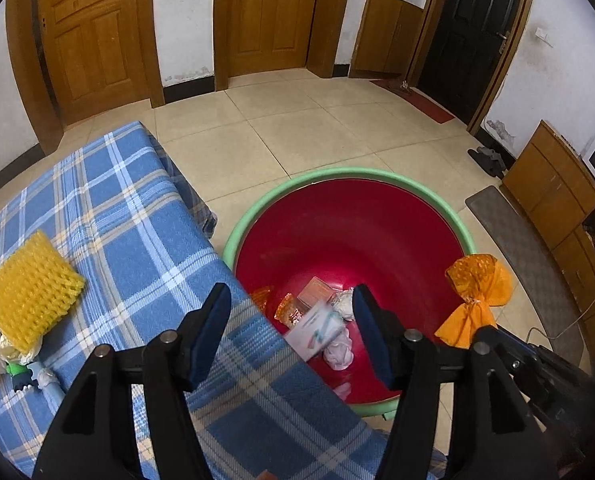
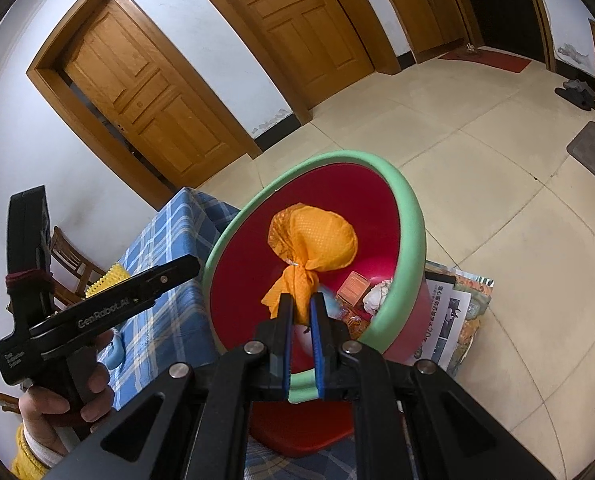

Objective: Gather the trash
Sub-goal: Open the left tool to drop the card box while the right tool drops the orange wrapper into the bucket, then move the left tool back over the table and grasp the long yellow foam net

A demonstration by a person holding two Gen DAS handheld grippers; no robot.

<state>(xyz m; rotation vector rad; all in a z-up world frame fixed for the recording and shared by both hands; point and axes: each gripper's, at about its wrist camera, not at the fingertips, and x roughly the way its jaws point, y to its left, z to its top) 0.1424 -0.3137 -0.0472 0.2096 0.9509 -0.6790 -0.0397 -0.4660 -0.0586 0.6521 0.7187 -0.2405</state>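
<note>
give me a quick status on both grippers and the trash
Left gripper open, empty, above red bin. Right gripper shut on orange bundle, over the bin. Yellow foam net on the table. Nothing blocking.

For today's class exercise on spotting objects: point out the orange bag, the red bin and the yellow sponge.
orange bag (image 2: 317,240), right wrist view, on its rounded upper bulge.
red bin (image 1: 357,232), left wrist view, on its bare inner wall.
yellow sponge (image 1: 29,284), left wrist view, on its ridged top face.

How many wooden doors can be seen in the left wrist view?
2: one door at far left, another at centre. A black door and a small wooden cabinet stand to the right; more may lie outside the frame.
</note>
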